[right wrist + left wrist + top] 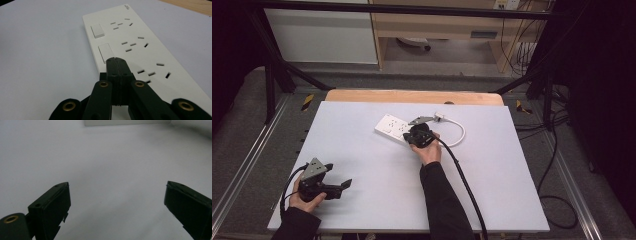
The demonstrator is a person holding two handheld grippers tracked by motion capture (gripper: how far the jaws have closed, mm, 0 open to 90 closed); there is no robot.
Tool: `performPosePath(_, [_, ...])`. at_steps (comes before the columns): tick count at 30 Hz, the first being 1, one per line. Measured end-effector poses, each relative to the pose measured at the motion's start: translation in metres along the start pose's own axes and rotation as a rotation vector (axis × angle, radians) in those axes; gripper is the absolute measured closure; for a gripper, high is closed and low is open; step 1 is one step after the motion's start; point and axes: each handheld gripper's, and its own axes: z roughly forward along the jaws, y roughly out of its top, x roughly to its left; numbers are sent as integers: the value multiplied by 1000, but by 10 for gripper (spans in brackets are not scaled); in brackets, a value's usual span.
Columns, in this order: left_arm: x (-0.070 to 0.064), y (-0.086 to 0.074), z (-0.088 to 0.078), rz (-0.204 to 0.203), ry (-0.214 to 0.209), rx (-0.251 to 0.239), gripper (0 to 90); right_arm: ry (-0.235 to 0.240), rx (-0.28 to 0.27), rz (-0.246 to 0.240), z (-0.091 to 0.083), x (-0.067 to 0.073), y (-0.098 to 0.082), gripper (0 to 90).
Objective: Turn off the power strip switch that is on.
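Power strip [396, 127] lay near the worktop's [362, 150] far edge, mid. Right gripper [116, 61], jaws clenched w/ nothing between, tips over a switch [106, 53]. Left gripper [343, 186] released, near front-left corner.

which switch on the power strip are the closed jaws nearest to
The nearer rocker switch, just beyond the right gripper; the other switch sits farther along the power strip.

One power strip [393, 126] with one white cord [458, 131]; two rocker switches [97, 31] visible; two grippers [343, 185].
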Motion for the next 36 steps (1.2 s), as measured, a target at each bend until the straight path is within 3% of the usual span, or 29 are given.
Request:
performPosePath(10, [-1, 0, 1, 1, 1, 2, 67, -15, 3, -16, 1, 2, 0, 900])
performPosePath(15, [-1, 0, 0, 2, 2, 1, 66, 14, -12, -16, 7, 7, 0, 900])
performPosePath(24, [0, 0, 0, 1, 1, 1, 67, 1, 1, -29, 5, 6, 1, 900])
performPosePath(36, [0, 0, 0, 1, 4, 1, 67, -3, 0, -45, -27, -1, 7, 900])
